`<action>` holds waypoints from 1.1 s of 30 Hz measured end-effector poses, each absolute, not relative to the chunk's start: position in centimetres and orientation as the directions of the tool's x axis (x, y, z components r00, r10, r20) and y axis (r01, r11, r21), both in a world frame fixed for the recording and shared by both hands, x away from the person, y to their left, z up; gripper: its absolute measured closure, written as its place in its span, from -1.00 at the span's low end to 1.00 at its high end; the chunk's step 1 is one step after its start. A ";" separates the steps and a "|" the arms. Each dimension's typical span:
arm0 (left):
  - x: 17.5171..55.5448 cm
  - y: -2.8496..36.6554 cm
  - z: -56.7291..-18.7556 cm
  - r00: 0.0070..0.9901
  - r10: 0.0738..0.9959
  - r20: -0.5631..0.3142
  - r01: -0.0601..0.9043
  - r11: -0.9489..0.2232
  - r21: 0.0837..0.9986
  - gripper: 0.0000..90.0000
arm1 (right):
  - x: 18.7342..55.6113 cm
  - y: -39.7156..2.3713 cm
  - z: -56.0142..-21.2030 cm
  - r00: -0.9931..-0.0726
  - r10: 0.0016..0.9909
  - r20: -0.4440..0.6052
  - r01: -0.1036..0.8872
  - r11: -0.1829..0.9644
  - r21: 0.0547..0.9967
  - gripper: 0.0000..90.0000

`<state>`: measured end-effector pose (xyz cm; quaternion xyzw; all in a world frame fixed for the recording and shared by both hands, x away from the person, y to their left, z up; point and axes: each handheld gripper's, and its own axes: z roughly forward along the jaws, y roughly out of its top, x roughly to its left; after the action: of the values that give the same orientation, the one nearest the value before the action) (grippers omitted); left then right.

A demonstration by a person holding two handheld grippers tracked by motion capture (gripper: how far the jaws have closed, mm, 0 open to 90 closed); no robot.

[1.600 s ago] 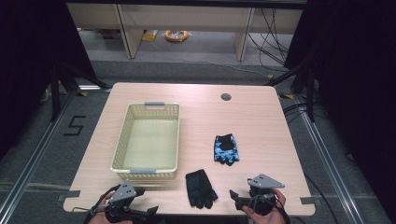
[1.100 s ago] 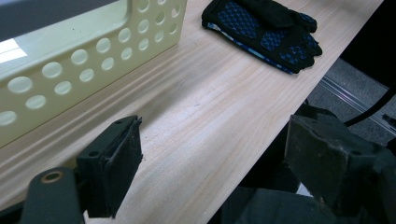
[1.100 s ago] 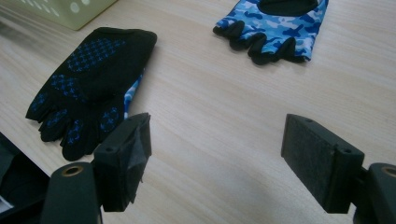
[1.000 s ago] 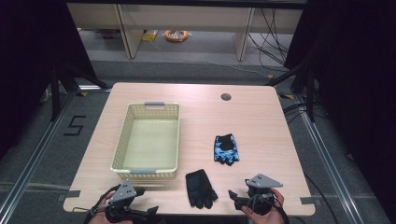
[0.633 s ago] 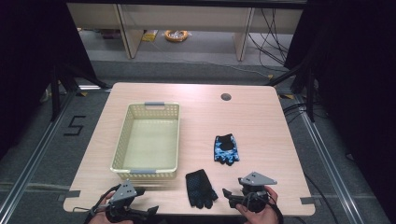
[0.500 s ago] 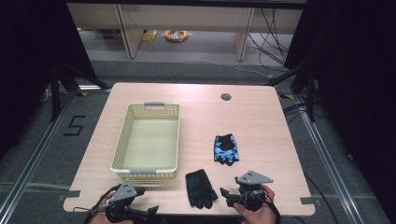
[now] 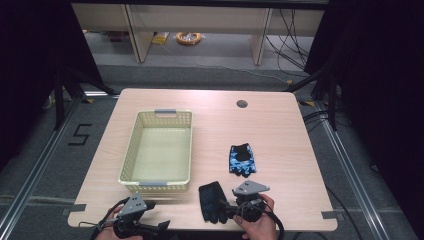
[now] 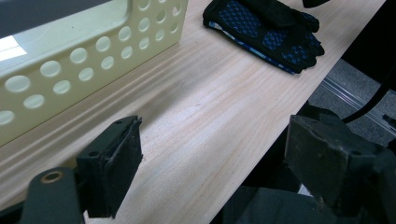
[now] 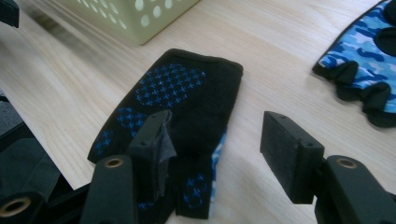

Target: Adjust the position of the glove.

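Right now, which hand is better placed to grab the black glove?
Right. The right gripper sits open right at the black glove, jaws straddling its edge. The left gripper is open too, farther off by the basket.

The table [image 7: 280, 130] under my grippers is pale wood with a fine grain and a smooth, faintly satin face. On the left, the basket [image 7: 159, 150] is cream plastic, slightly glossy, its walls punched with round holes. The black glove [image 9: 182, 112] near me is matt knit cloth with rubbery blue grip dots. Farther off, the blue glove [image 7: 242, 160] is printed camouflage cloth with black edging. My right gripper [image 9: 215, 140] has matt black jaws faced with rough, foam-like pads [image 9: 285, 149].
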<state>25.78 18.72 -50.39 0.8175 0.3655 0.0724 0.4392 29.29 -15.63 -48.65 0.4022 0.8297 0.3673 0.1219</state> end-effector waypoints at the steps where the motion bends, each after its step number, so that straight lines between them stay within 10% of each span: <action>1: 25.8 18.7 -50.4 0.723 0.661 -0.201 0.534 -0.349 0.770 -0.59 | 29.3 -15.6 -48.6 -0.647 0.757 0.093 0.578 0.407 0.708 -0.02; 23: 25.7 18.8 -50.3 0.728 0.655 -0.205 0.535 -0.355 0.766 -0.59 | 30.9 -13.7 -50.5 -0.621 0.775 0.119 0.637 0.411 0.652 0.18; 33: 25.7 18.8 -50.3 0.727 0.657 -0.199 0.544 -0.374 0.751 -0.58 | 30.9 -14.1 -50.6 -0.679 0.724 0.123 0.586 0.433 0.685 0.87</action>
<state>25.74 18.81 -50.25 0.8262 0.3636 0.0665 0.4252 30.89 -14.14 -50.61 0.3892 0.8411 0.3633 0.0952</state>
